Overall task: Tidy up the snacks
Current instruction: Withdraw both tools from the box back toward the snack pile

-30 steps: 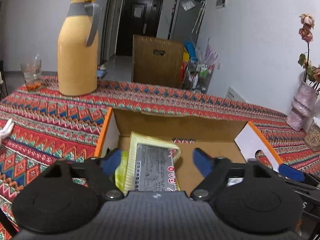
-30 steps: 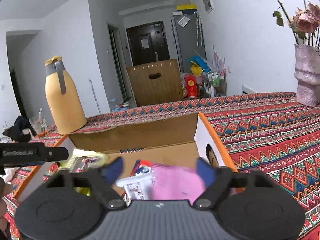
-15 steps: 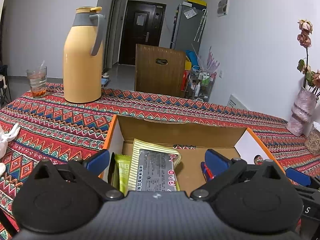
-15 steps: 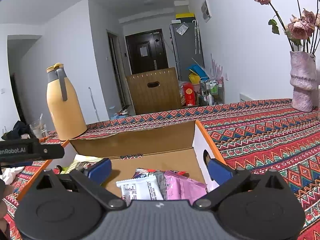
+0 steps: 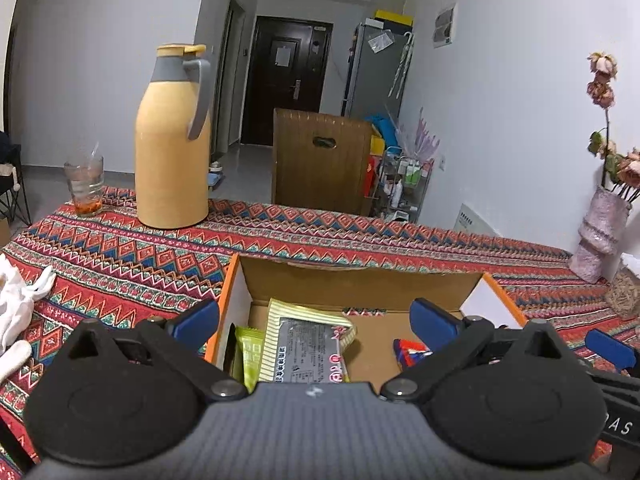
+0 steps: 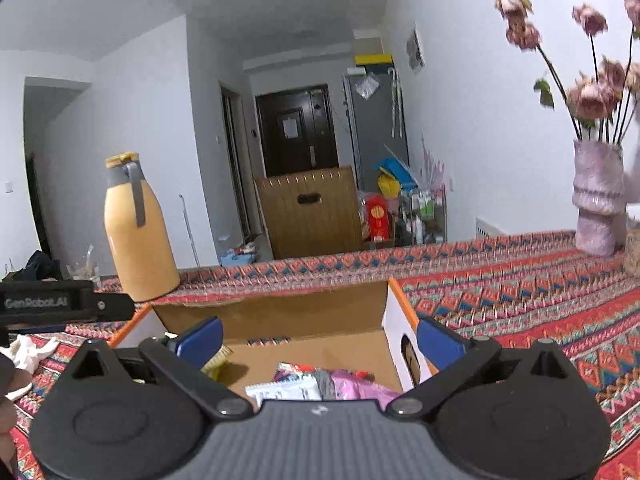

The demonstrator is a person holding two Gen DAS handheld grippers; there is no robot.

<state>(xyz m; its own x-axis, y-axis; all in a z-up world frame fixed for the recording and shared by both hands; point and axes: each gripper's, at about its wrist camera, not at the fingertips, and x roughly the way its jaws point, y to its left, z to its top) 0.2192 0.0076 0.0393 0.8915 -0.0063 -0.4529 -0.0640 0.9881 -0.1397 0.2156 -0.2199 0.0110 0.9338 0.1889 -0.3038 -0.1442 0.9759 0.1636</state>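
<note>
An open cardboard box with orange edges sits on the patterned tablecloth. In the left wrist view it holds a yellow-striped packet with a grey label, a green packet and a red-blue packet. My left gripper hovers above the box's near side, open, with nothing between its blue pads. In the right wrist view the box holds a pink packet and a white packet. My right gripper is open above them and holds nothing.
A tall yellow thermos jug and a drinking glass stand at the far left of the table. A pink vase with dried flowers stands at the far right. White cloth lies left of the box. A wooden chair back stands behind the table.
Both grippers spread wide and let go of their packets, which now lie in the box. Both have lifted and drawn back from the box.
</note>
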